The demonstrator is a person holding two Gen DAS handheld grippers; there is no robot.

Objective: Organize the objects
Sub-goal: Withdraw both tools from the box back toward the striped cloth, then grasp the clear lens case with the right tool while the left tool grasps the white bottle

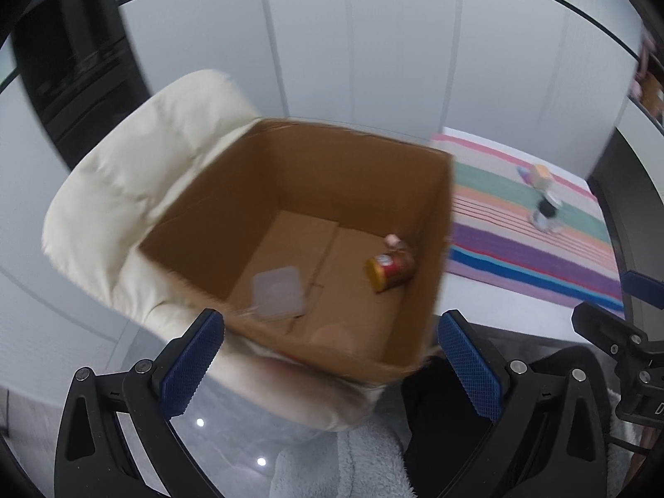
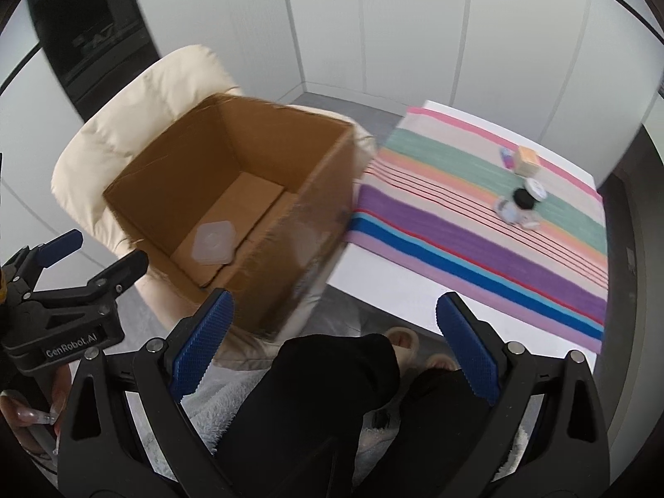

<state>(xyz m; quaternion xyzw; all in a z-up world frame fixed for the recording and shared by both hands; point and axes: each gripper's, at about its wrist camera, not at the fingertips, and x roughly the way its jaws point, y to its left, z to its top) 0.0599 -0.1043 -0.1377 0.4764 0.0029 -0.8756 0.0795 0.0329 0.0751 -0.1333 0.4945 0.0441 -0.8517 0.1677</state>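
An open cardboard box [image 1: 419,290] [image 2: 290,240] rests on a cream cushioned chair [image 1: 124,191] [image 2: 124,116]. Inside lie a red and yellow can [image 1: 390,272], a small pink item [image 1: 392,241] and a clear plastic lid [image 1: 279,296] [image 2: 213,242]. Several small items, a tan cube [image 2: 527,159], a black-capped jar [image 2: 523,198] and a white lid [image 2: 535,188], sit on the striped cloth [image 2: 477,249] [image 1: 518,224]. My left gripper [image 1: 332,367] [image 2: 87,255] is open and empty above the box's near edge. My right gripper [image 2: 332,352] is open and empty, nearer the table.
The cloth covers a white table [image 2: 394,290] right of the chair. A dark cabinet [image 1: 74,74] stands at the back left against white wall panels. The person's dark trouser legs [image 2: 315,406] and slippers [image 2: 402,342] are below the grippers.
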